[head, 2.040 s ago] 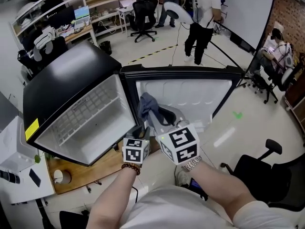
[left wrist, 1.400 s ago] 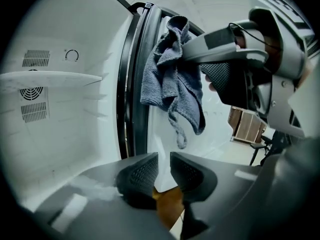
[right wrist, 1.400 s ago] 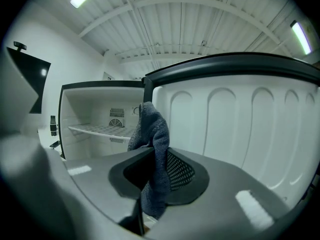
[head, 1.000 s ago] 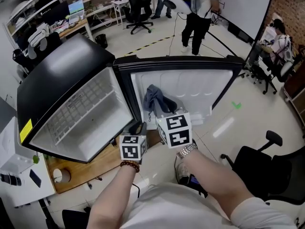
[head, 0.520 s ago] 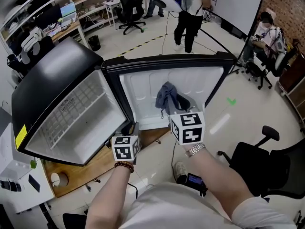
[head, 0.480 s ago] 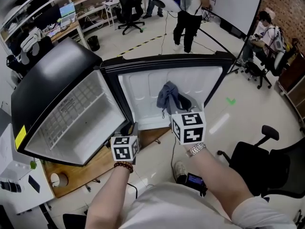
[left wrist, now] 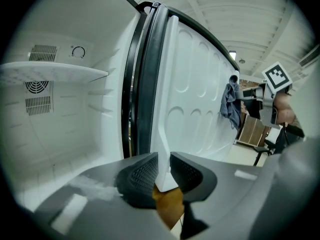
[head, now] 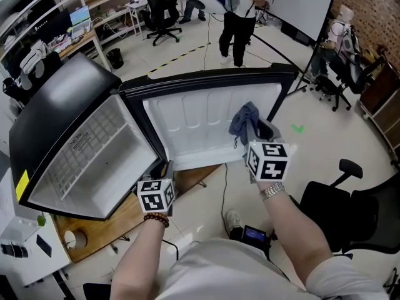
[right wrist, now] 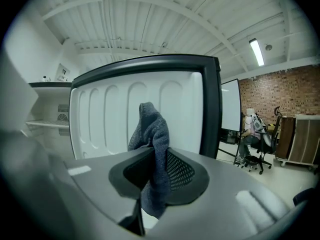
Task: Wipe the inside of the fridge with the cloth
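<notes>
While left fingers (left wrist: 142,176) pinch door's (head: 187,124) bottom edge | right fingers (right wrist: 181,173) pinch cloth (right wrist: 152,129) | near door's free edge

No text, brand or number is legible anywhere. Left of the open, white-lined black fridge door (head: 200,120), a small yellow rectangular sticker (head: 24,183) sits on the outer edge of the black fridge cabinet (head: 62,99), and a dark-printed label (head: 78,145) is on its white inner wall; both are too small to read. Just below the door, the white cube (head: 155,195) on the left gripper (head: 167,169) and the white cube (head: 269,160) on the right gripper (head: 255,132) show black square code patterns without letters; right of the door is a small green floor mark (head: 298,128), shape unclear.
</notes>
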A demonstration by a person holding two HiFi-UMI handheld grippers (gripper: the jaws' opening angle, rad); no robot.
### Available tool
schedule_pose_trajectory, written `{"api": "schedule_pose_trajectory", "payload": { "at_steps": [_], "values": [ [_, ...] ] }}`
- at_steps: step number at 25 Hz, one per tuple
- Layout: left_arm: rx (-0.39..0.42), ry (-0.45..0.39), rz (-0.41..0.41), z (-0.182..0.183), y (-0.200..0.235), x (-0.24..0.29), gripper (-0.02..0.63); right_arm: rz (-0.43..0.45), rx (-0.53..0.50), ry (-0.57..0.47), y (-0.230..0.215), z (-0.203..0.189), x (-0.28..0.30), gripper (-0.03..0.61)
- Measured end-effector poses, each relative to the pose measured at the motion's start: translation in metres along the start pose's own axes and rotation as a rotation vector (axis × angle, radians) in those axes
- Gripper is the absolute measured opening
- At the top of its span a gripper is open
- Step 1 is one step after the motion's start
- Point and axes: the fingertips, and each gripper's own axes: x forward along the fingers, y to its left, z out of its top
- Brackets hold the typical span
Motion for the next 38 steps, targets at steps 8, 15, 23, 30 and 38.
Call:
{"api": "schedule_pose_trajectory", "payload": {
  "at_steps": [8,15,23,30,38],
  "values": [
    [0.008,0.006,0.000,0.000,-0.007,0.002,0.074,-0.061,0.019,-0.009,-0.034,-0.004,-0.012,0.063],
    [0.030,0.018,-0.018,-0.013,-0.014,-0.013,0.074,0.232,-0.036,-0.018,0.094,-0.021,-0.021,0.063],
    [0.040,0.017,-0.006,-0.023,-0.010,-0.043,0.074,0.448,-0.089,0.056,0.212,-0.054,-0.001,0.063],
    [0.024,0.008,0.026,-0.032,0.007,-0.064,0.074,0.493,-0.108,0.091,0.254,-0.069,0.014,0.063],
    [0.018,0.019,0.036,-0.042,0.012,-0.069,0.074,0.429,-0.119,0.111,0.244,-0.081,0.040,0.063]
  ]
}}
